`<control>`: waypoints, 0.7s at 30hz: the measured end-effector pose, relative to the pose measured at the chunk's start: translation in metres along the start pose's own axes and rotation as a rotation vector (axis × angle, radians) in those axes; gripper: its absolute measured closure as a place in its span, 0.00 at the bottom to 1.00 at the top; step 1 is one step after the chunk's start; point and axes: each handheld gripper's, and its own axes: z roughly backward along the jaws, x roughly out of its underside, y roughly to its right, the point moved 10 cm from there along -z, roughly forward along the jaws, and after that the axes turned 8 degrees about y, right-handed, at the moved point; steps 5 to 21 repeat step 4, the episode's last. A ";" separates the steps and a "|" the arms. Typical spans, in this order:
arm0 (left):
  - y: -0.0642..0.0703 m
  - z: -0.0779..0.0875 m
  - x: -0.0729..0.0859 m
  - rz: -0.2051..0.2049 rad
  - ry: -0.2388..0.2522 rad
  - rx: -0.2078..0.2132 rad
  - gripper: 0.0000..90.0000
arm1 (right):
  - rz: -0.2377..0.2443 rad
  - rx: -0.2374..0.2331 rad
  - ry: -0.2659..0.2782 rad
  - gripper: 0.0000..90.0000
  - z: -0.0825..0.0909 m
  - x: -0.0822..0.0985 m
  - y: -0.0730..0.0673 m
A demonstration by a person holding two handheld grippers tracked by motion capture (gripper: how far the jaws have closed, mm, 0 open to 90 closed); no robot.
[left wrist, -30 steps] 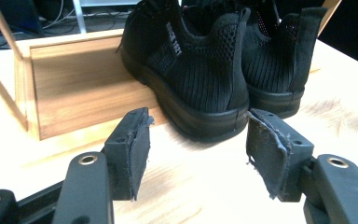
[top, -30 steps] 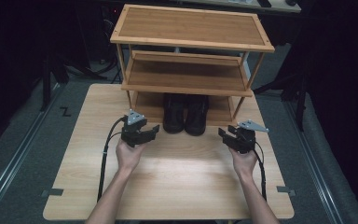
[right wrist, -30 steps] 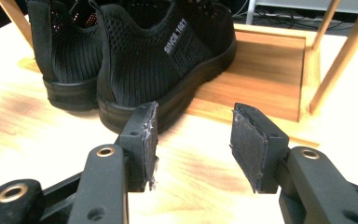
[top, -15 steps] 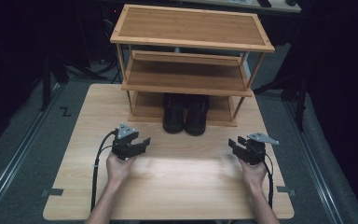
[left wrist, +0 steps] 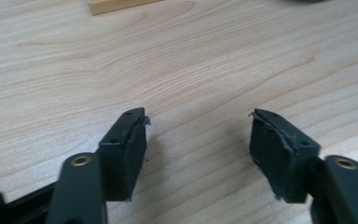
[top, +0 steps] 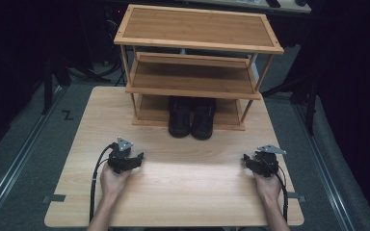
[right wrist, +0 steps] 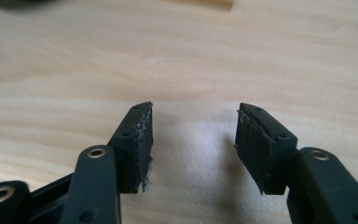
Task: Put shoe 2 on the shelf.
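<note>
Left hand: we see the left gripper [top: 136,158] low over the tabletop [top: 188,187], forearm coming in from the near edge, wrist straight, jaws aimed toward the shelf rack [top: 192,82].
Left jaws: wide, just been opening, bare wood between them.
Right hand: the right gripper [top: 248,160] sits near the right edge, turned inward.
Right jaws: wide, just been opening, holding nothing.
Nearest things: 2 black shoes [top: 191,118] side by side on the rack's lowest shelf, well apart from both grippers.
</note>
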 end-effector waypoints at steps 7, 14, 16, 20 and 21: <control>0.000 0.000 0.000 0.004 0.000 -0.003 0.40 | -0.002 -0.005 -0.002 0.48 0.001 0.001 0.001; 0.000 0.000 0.000 0.004 0.000 -0.003 0.40 | -0.002 -0.005 -0.002 0.48 0.001 0.001 0.001; 0.000 0.000 0.000 0.004 0.000 -0.003 0.40 | -0.002 -0.005 -0.002 0.48 0.001 0.001 0.001; 0.000 0.000 0.000 0.004 0.000 -0.003 0.40 | -0.002 -0.005 -0.002 0.48 0.001 0.001 0.001; 0.000 0.000 0.000 0.004 0.000 -0.003 0.40 | -0.002 -0.005 -0.002 0.48 0.001 0.001 0.001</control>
